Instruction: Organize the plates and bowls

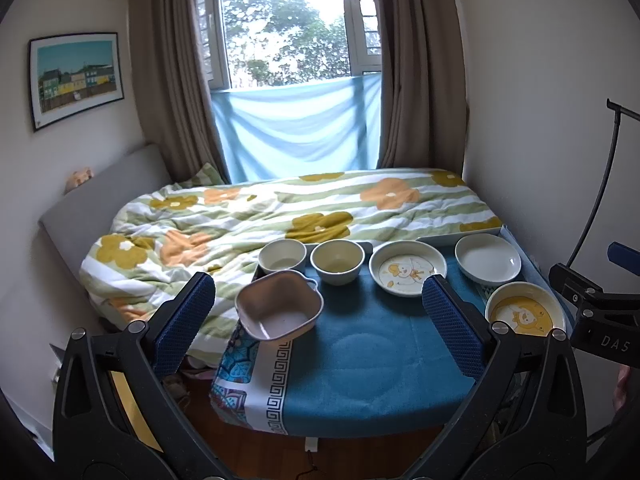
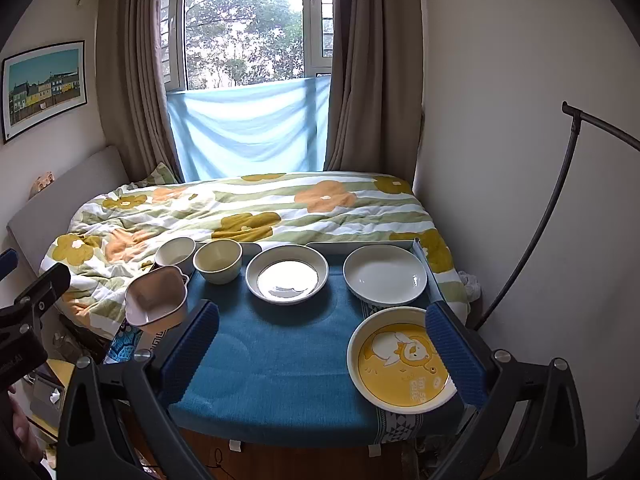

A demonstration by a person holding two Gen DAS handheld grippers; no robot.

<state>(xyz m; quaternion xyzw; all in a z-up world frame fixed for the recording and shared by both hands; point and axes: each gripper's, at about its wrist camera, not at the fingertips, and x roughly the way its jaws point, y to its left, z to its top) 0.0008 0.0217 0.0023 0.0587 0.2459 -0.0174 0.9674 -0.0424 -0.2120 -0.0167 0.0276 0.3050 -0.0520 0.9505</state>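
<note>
On the blue-clothed table stand a pink square bowl at the left edge, a white bowl, a cream bowl, a cartoon plate, a white plate and a yellow cartoon plate. The same show in the right wrist view: pink bowl, white bowl, cream bowl, middle plate, white plate, yellow plate. My left gripper is open and empty above the table. My right gripper is open and empty, its right finger over the yellow plate.
A bed with a flowered quilt lies behind the table. A tray edge lines the table's far side. A black stand curves along the right wall. Wood floor shows below the table's front edge.
</note>
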